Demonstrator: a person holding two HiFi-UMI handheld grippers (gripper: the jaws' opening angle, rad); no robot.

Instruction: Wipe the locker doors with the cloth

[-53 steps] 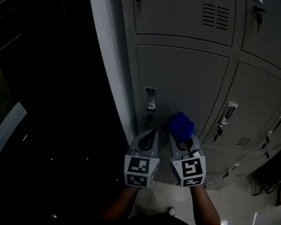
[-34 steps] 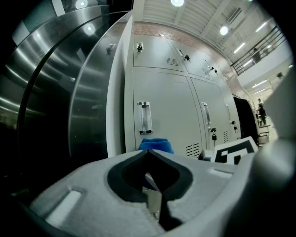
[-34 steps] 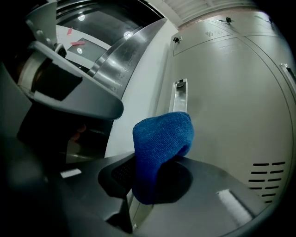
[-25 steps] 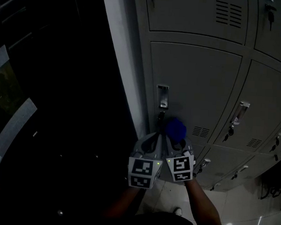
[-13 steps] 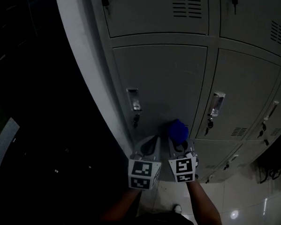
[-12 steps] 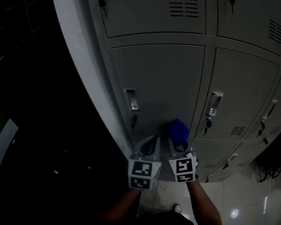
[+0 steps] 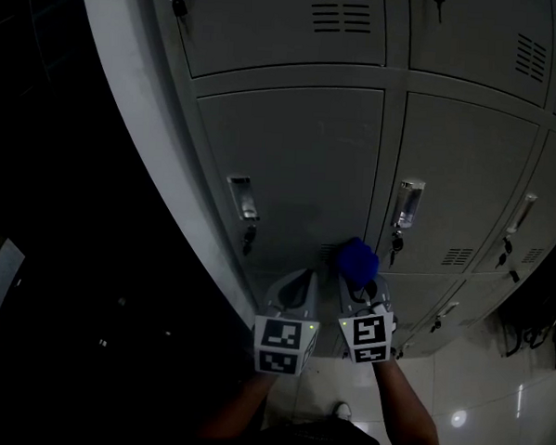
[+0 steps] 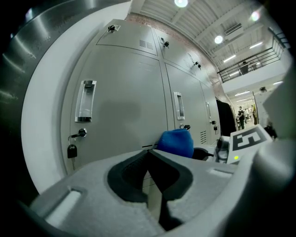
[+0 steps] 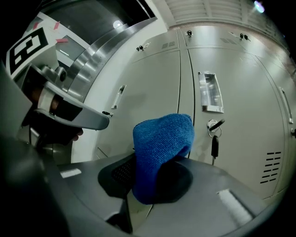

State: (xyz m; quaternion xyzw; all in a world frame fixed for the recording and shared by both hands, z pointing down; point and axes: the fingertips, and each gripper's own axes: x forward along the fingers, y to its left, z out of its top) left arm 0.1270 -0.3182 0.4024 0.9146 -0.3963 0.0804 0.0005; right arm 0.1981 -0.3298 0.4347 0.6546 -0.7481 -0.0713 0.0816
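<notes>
Person stands facing a bank of grey locker doors (image 7: 290, 162), a gripper in each hand, both held low and side by side. Right gripper (image 7: 357, 279) is clamped on a bunched blue cloth (image 7: 357, 260); the wad sticks up out of the jaws. Cloth sits at the lower part of the doors, by the vertical seam between the two middle ones and below their handles. It's very close to the metal, but can't tell if it touches. Left gripper (image 7: 298, 278) has its jaws pressed together with nothing between them, just beside the right one and pointing at the left-hand door under its recessed handle (image 7: 243, 198), where a key (image 7: 248, 239) hangs. Neighbouring door has its own handle (image 7: 407, 203). Glossy tiled floor (image 7: 473, 404) below.
</notes>
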